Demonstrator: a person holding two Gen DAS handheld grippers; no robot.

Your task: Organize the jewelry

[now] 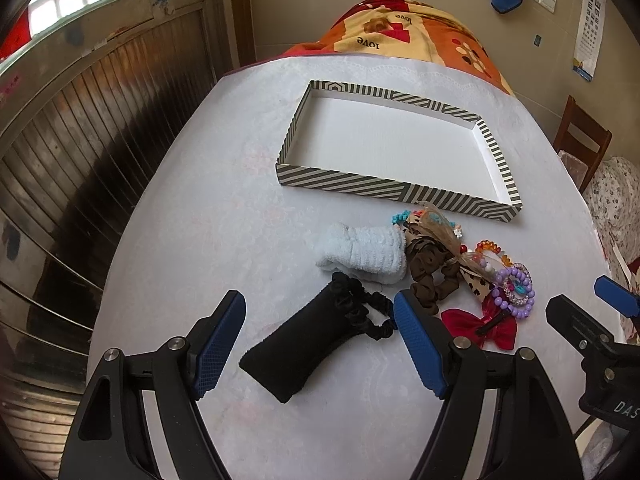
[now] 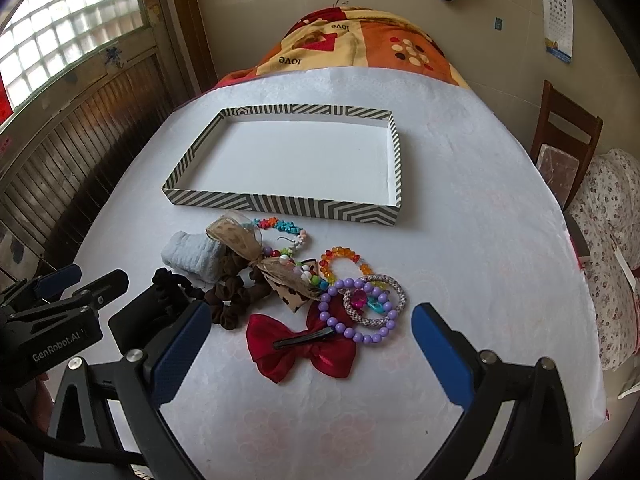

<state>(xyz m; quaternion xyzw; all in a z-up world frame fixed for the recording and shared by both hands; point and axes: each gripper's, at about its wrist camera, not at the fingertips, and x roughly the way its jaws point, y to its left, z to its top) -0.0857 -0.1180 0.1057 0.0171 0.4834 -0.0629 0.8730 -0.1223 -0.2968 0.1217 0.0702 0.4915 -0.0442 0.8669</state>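
A striped shallow tray (image 1: 344, 181) (image 2: 280, 205) with a white floor lies on the white tablecloth, nothing in it. In front of it lies a heap of accessories: a pale blue headband (image 1: 362, 254) (image 2: 192, 258), a brown scrunchie (image 1: 430, 276) (image 2: 232, 300), a red bow clip (image 2: 300, 350) (image 1: 480, 326), a purple bead bracelet (image 2: 356, 312) (image 1: 516, 292), an orange bead bracelet (image 2: 344, 262) and a black headband (image 1: 308, 344). My left gripper (image 1: 320, 348) is open around the black headband. My right gripper (image 2: 312, 356) is open with the red bow between its fingers.
The table (image 2: 460, 248) is covered by a white cloth. A patterned blanket (image 2: 360, 44) lies past its far end. A wooden chair (image 2: 568, 148) stands at the right. Wood panelling and a window are at the left.
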